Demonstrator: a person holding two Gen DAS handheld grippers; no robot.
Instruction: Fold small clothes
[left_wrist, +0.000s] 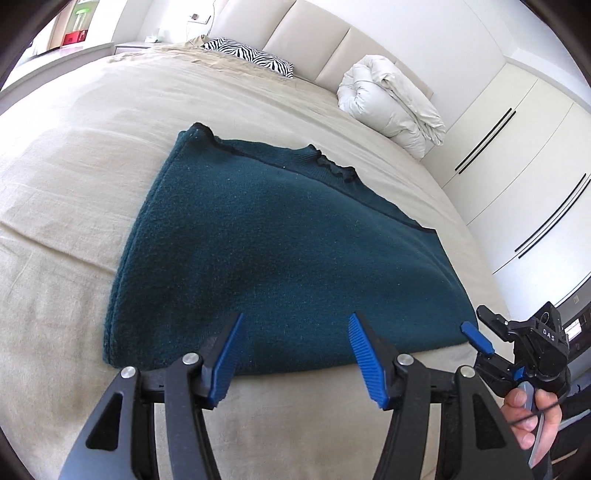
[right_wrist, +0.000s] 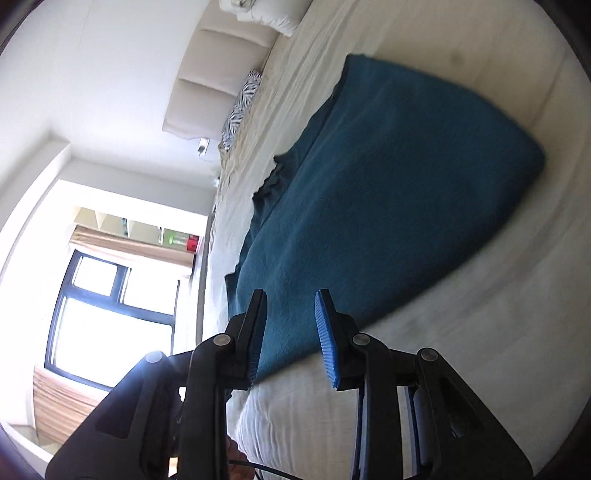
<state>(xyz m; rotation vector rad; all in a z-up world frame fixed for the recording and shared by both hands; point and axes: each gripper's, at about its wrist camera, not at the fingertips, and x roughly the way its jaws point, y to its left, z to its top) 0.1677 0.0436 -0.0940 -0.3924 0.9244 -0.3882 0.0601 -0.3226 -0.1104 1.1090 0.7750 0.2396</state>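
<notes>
A dark teal knitted garment (left_wrist: 266, 236) lies folded flat on the beige bed (left_wrist: 66, 192). Its ruffled neckline is at the far side. My left gripper (left_wrist: 297, 316) stands open just above the garment's near edge, and its blue pads (left_wrist: 227, 354) touch nothing. At the garment's near right corner is my right gripper (left_wrist: 476, 338), held by a person's hand (left_wrist: 532, 417). The right wrist view is rolled sideways. It shows the right gripper (right_wrist: 290, 295) with a narrow gap between its pads, over the corner of the garment (right_wrist: 388, 192). No fabric looks pinched between them.
A rolled white duvet (left_wrist: 391, 107) and a zebra-print pillow (left_wrist: 251, 59) lie by the padded headboard (left_wrist: 314, 33). White wardrobe doors (left_wrist: 517, 166) stand to the right of the bed. A window (right_wrist: 110, 314) is on the far side of the room.
</notes>
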